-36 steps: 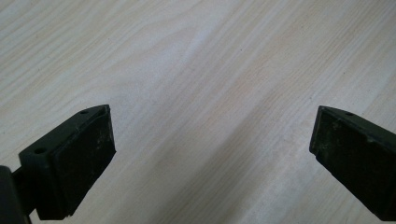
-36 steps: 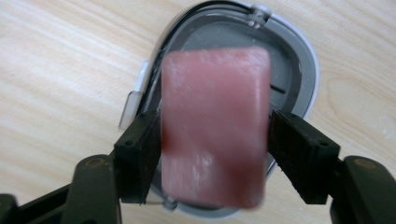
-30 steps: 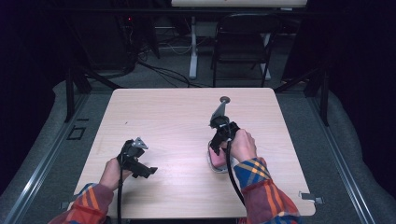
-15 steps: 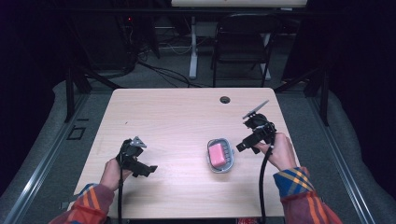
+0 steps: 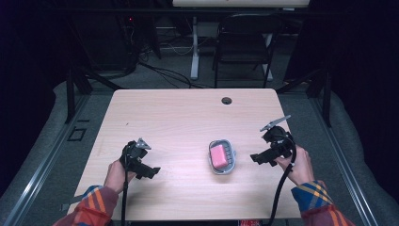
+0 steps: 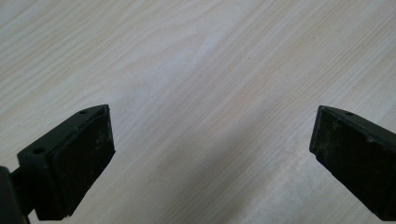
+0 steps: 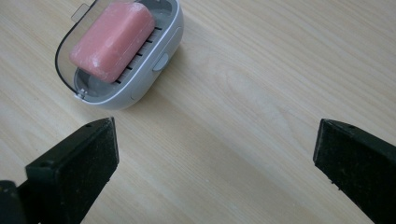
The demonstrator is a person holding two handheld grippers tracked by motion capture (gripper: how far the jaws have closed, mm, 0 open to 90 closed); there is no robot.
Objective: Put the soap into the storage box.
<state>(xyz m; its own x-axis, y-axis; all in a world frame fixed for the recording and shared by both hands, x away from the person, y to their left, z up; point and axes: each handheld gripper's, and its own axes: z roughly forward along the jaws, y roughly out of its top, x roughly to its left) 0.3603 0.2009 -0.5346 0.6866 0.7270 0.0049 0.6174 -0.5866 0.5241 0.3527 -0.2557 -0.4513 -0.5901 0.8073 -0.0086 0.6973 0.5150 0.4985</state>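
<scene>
A light wooden table [image 5: 169, 117] with a small round hole [image 5: 227, 100] near its far edge stands on grey carpet [image 5: 47, 136]. Beyond the table, a dark folding chair [image 5: 244, 47] and a white desk leg [image 5: 194, 47] stand among loose cables [image 5: 162, 75], in a dim, black-walled room.

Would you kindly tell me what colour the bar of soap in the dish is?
Pink; the bar of soap shows best in the right gripper view.

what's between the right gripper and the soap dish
Nothing: bare table separates the right gripper from the soap dish, seen in the right gripper view.
</scene>
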